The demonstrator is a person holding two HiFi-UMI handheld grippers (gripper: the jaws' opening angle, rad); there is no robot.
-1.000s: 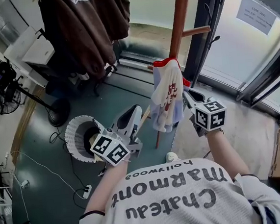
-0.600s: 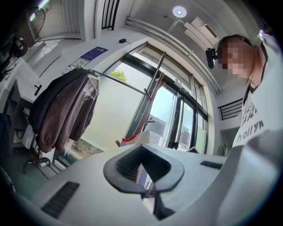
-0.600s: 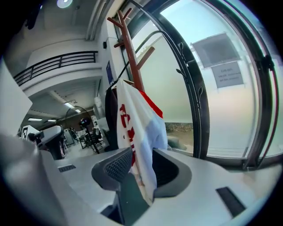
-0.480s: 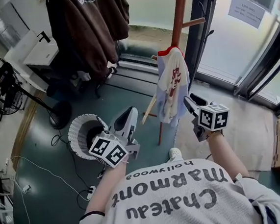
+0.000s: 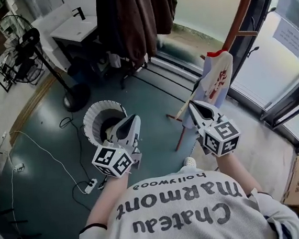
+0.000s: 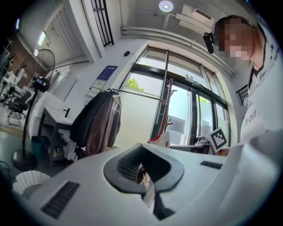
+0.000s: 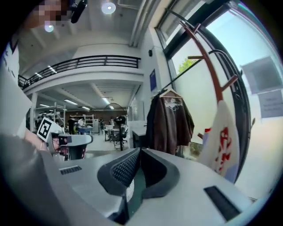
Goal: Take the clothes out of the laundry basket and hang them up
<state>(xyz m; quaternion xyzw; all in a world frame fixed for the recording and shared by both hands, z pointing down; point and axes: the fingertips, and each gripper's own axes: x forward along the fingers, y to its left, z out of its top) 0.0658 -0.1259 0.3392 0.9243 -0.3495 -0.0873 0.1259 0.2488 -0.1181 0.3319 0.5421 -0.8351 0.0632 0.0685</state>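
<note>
Clothing first: we see a white garment (image 5: 216, 78) with a red print and red collar hanging on the wooden coat stand (image 5: 242, 13), free of both grippers. The white laundry basket (image 5: 89, 123) stands on the green floor (image 5: 46, 137) well left of the coat stand; its inside is too dark for us to tell what it holds. Our right gripper (image 5: 193, 106) hangs near the coat stand's foot, close to the garment but apart from it; its jaws have just been closing and now meet with nothing between them. Our left gripper (image 5: 133, 119), between coat stand and basket, is closed and empty. Brown jackets (image 5: 134, 18) hang farther left of the coat stand.
</note>
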